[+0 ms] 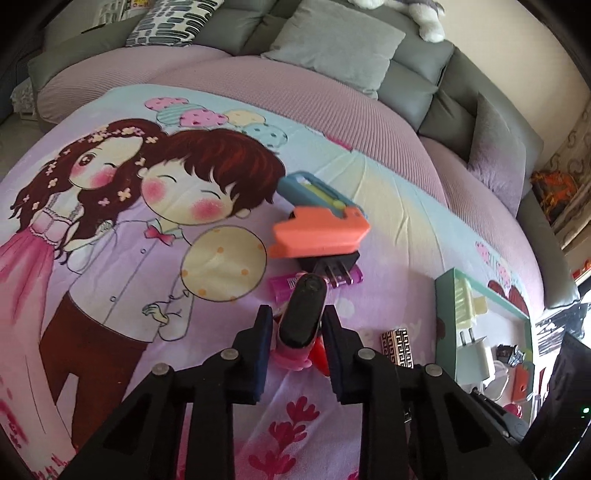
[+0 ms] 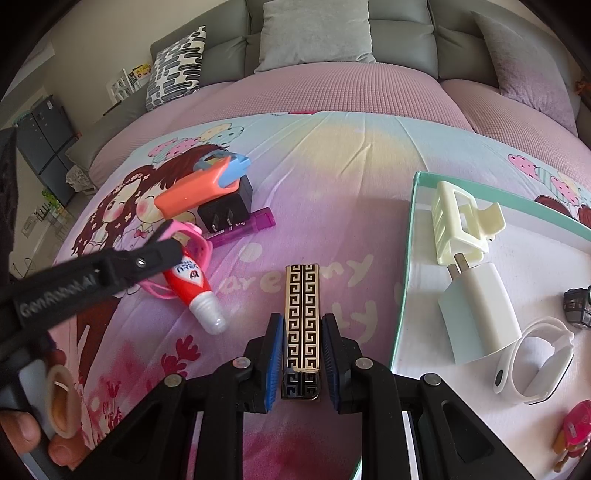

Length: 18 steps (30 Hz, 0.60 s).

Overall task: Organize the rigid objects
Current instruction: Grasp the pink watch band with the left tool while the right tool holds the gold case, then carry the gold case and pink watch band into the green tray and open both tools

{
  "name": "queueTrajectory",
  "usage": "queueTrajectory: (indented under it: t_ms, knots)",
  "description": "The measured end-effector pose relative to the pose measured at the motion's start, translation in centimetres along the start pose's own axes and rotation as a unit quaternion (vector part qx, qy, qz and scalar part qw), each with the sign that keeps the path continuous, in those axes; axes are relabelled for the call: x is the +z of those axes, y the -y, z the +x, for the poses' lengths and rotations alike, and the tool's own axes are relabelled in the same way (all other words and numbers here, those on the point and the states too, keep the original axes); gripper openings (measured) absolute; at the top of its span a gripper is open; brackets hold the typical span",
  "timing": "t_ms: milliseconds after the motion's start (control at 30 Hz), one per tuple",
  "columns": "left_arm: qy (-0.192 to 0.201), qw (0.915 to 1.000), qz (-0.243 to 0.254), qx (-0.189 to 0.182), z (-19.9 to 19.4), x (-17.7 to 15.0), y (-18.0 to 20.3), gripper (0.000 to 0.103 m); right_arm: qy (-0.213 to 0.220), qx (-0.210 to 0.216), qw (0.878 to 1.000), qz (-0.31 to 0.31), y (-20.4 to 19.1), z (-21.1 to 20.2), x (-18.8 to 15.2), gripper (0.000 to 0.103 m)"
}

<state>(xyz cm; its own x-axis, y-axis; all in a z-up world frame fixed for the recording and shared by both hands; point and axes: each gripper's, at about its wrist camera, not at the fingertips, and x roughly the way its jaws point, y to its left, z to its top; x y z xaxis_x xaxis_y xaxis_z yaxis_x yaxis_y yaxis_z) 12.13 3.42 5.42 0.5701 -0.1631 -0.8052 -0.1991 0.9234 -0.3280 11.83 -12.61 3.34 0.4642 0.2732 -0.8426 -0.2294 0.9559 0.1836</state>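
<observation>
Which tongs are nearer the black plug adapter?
Left. The left tongs, shut on the pink watch, sit just below the black plug adapter; the right tongs hold the patterned case, farther off.

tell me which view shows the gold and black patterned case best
The right wrist view: the patterned case lies full length between the right gripper pads. The left wrist view shows only one end of it, beside the tray.

A home living room. Grey sectional sofa (image 2: 399,40) along the back, with plain grey cushions (image 2: 316,33) and a black-and-white patterned one (image 2: 175,66). Pink ribbed cover (image 1: 295,85) over the wide seat, topped by a cartoon-print sheet (image 1: 122,229). Plush toy (image 1: 424,18) perched on the backrest. Dark cabinet (image 2: 48,144) by the wall.
</observation>
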Motion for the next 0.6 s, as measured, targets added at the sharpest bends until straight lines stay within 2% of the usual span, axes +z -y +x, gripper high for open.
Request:
queueTrajectory:
  t_ms: [133,433,600]
  knots:
    - [0.016,0.9999,-0.002,-0.002,-0.9,0.3,-0.1,0.021,0.000,0.000,1.000,0.000,0.0,0.0,0.0,0.023]
    - [0.035,0.9994,-0.008,0.003,-2.3,0.8,-0.4,0.020,0.002,0.006,1.000,0.007,0.1,-0.1,-0.1,0.022]
    - [0.057,0.9983,-0.007,-0.003,-3.9,1.1,-0.3,0.020,0.026,0.006,0.999,0.022,0.9,-1.5,0.4,0.022]
